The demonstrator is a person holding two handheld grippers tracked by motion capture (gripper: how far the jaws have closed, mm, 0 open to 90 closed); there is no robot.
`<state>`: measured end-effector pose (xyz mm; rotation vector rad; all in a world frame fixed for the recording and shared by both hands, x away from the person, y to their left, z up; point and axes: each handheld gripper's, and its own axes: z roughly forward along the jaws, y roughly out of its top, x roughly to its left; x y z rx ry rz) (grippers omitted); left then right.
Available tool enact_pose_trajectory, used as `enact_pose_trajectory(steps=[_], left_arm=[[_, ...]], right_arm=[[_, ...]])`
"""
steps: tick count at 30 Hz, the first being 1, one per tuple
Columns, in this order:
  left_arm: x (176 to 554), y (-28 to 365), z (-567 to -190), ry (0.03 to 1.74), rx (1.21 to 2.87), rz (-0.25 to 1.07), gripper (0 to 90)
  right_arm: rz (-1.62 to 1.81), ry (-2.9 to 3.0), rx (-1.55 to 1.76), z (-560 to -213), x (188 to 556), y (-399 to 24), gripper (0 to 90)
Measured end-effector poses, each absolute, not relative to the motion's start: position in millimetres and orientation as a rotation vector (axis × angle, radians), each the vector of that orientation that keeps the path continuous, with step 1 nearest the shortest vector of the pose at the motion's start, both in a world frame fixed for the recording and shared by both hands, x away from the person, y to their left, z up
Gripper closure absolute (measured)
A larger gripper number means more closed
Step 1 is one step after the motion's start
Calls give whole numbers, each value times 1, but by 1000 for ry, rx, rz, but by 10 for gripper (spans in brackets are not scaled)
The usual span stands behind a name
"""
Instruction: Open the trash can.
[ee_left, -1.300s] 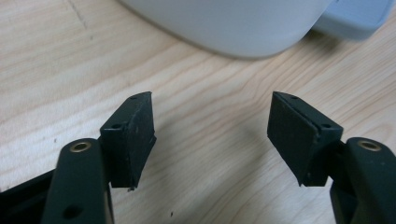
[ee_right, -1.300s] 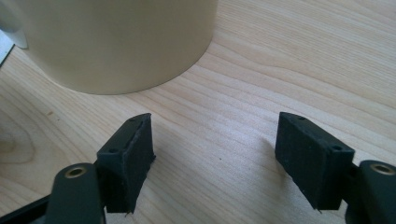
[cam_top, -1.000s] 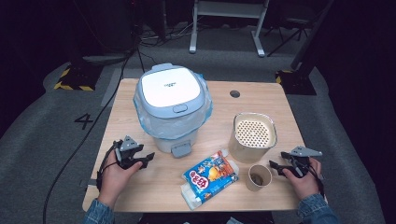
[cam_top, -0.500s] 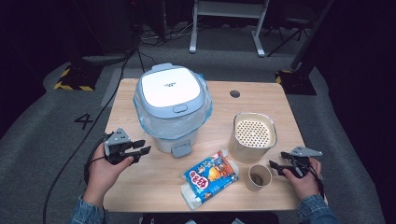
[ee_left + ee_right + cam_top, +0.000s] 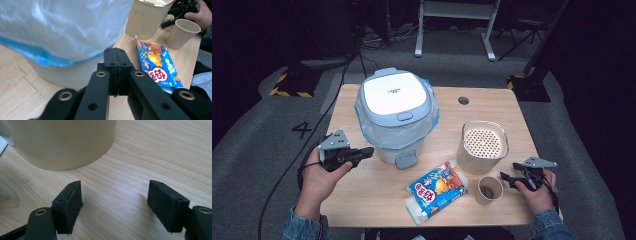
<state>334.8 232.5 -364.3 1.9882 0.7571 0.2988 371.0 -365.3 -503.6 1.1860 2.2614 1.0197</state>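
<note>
White lidded bin [image 5: 396,116] lined with a blue plastic bag, upper centre of the wooden desk [image 5: 362,200].
Left gripper [image 5: 364,151] just closed, empty; right gripper [image 5: 507,178] spread beside paper cup [image 5: 489,190].

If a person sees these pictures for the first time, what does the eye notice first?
First the big white bin with a blue-edged plastic liner, at the table's back left. Next the bright blue snack packet at the front centre. The shut left gripper hangs beside the bin.
</note>
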Motion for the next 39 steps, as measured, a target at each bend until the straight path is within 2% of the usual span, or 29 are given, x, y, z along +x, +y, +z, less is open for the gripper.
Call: enact_pose_trajectory(steps=[13, 22, 39], left_arm=[[342, 225, -322, 663, 1898, 262, 900], [346, 218, -302, 629, 1872, 298, 900], [371, 182, -286, 613, 1850, 367, 900]], right_arm=[[1020, 2261, 1186, -504, 371, -365, 281], [1020, 2261, 1187, -504, 371, -365, 281], [1020, 2261, 1186, -504, 371, -365, 281]])
